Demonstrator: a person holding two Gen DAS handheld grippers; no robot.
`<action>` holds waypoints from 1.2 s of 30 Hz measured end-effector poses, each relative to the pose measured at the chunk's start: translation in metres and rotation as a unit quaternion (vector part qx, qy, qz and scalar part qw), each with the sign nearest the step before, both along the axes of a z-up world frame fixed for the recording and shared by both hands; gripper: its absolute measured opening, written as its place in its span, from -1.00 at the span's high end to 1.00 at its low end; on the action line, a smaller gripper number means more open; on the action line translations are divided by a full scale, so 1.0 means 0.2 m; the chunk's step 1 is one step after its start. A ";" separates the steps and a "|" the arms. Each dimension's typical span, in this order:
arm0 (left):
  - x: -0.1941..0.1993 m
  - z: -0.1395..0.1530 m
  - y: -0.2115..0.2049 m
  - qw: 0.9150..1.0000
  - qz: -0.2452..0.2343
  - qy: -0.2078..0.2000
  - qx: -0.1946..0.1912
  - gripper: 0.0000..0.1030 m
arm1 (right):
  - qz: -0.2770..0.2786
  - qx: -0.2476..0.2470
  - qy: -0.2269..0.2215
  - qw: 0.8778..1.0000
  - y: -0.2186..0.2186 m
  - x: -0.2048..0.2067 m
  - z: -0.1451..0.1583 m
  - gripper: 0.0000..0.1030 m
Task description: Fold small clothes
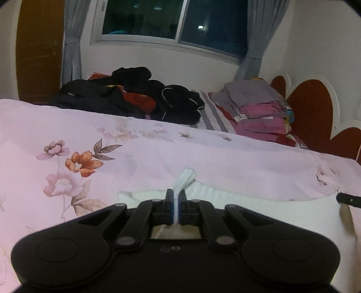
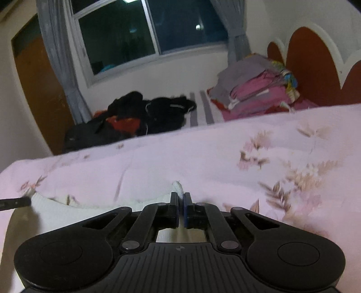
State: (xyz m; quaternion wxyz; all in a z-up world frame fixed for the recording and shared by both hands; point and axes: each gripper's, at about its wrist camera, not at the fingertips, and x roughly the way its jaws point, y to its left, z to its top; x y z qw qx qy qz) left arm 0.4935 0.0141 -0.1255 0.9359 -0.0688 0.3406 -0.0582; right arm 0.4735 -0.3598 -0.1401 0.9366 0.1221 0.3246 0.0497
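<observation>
A white garment (image 1: 209,191) lies at the lower middle of both views on a pink floral quilt (image 1: 135,153), its ribbed edge running across just ahead of the fingers. In the left wrist view the left gripper (image 1: 176,195) is clamped on a pinch of that white cloth, a bunched tuft of it sticking up past the fingertips. At the right edge of that view a black finger tip of the other tool touches the garment's far corner.

In the right wrist view the right gripper (image 2: 180,198) is likewise pressed together on a fold of the garment (image 2: 74,206), a small rounded bit of white showing above the tips. The left tool's tip shows at the left edge, at the cloth's corner.

Beyond the quilt, mid-frame left, sits a heap of dark clothes (image 1: 135,99) with red patches. To its right is a stack of folded pink and grey cloth (image 1: 257,106), against a red headboard (image 1: 315,112). A dark window (image 1: 171,20) with grey curtains (image 1: 72,45) fills the top.
</observation>
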 end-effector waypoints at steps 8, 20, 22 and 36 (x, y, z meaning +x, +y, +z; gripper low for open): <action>0.04 -0.16 -0.03 0.998 0.014 0.040 0.035 0.83 | -0.012 -0.019 0.057 0.998 0.01 0.09 -0.21 0.94; -0.11 -0.02 0.08 0.998 0.044 0.026 0.026 -0.14 | -0.009 -0.053 0.016 0.998 0.05 -0.07 -0.06 -0.18; -0.16 0.02 0.07 0.999 0.031 0.018 0.020 -0.14 | 0.002 -0.043 0.016 0.999 0.08 -0.10 -0.03 -0.18; -0.25 -0.12 -0.15 0.997 -0.017 0.071 0.028 -0.14 | 0.095 -0.034 0.047 0.994 0.47 -0.24 -0.10 0.12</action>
